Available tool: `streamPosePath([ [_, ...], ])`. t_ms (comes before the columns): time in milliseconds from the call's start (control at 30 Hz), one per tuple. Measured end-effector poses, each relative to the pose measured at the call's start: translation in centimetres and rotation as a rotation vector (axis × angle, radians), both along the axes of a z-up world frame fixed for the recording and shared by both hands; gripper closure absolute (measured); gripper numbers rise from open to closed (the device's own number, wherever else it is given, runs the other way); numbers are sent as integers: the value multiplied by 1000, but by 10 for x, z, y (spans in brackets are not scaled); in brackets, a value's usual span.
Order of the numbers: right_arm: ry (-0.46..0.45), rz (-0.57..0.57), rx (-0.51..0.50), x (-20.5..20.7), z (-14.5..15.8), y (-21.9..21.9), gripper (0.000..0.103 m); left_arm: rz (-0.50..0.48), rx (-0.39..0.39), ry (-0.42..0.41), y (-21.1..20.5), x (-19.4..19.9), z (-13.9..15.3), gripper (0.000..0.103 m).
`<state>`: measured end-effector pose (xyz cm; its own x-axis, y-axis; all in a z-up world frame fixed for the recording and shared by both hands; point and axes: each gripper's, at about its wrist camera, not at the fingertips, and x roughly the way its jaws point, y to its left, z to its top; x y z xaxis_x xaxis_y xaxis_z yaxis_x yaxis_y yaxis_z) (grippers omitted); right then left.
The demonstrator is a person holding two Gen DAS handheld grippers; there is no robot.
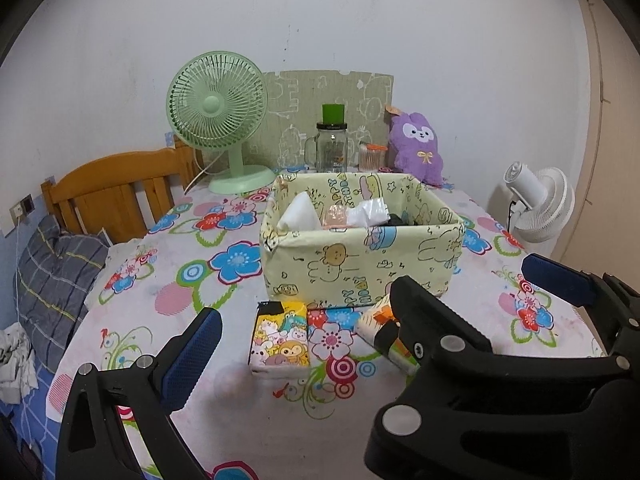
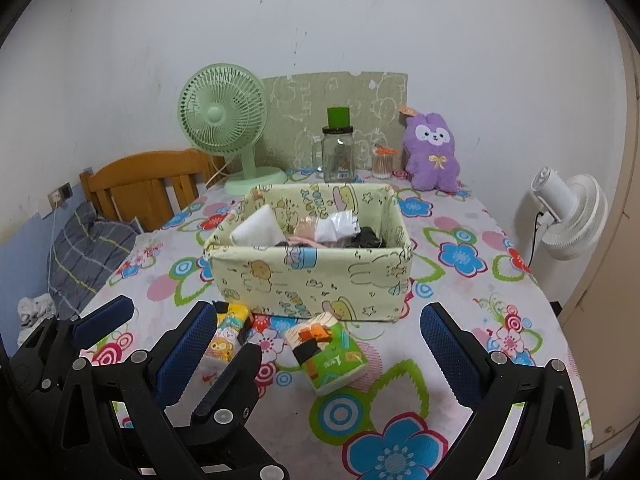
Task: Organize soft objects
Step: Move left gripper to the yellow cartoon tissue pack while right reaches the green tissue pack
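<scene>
A pale yellow cartoon-print fabric box (image 1: 360, 256) (image 2: 312, 276) stands mid-table and holds white, pink and black soft items. In front of it lie a yellow cartoon tissue pack (image 1: 280, 338) (image 2: 228, 334) and a green and orange tissue pack (image 2: 330, 356) (image 1: 384, 328). My left gripper (image 1: 304, 340) is open, its fingers either side of the yellow pack and short of it. My right gripper (image 2: 316, 354) is open, with the green pack between its fingers. A purple plush (image 1: 418, 146) (image 2: 434, 154) sits at the back.
A green desk fan (image 1: 220, 128) (image 2: 228, 128), a glass jar with a green lid (image 1: 331, 144) (image 2: 339, 148) and a small swab jar (image 2: 382, 164) stand at the table's back. A white fan (image 2: 568, 216) is to the right. A wooden headboard (image 1: 116, 184) and pillow are to the left.
</scene>
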<state>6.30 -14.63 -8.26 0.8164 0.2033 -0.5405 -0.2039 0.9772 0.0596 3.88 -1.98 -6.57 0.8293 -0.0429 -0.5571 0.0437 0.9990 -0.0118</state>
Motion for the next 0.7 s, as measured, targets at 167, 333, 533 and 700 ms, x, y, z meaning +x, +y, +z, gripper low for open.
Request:
streamPosePath([
  [167, 16, 6, -1, 3, -9, 2, 0, 3, 1, 28, 2, 3, -10, 1],
  [333, 49, 9, 5, 9, -22, 4, 0, -1, 3, 63, 2, 9, -21, 1],
  [533, 83, 10, 1, 18, -36, 6, 1, -10, -1, 92, 4, 16, -33, 1],
  [700, 109, 13, -1, 26, -45, 8, 1, -9, -1, 119, 6, 23, -42, 2],
])
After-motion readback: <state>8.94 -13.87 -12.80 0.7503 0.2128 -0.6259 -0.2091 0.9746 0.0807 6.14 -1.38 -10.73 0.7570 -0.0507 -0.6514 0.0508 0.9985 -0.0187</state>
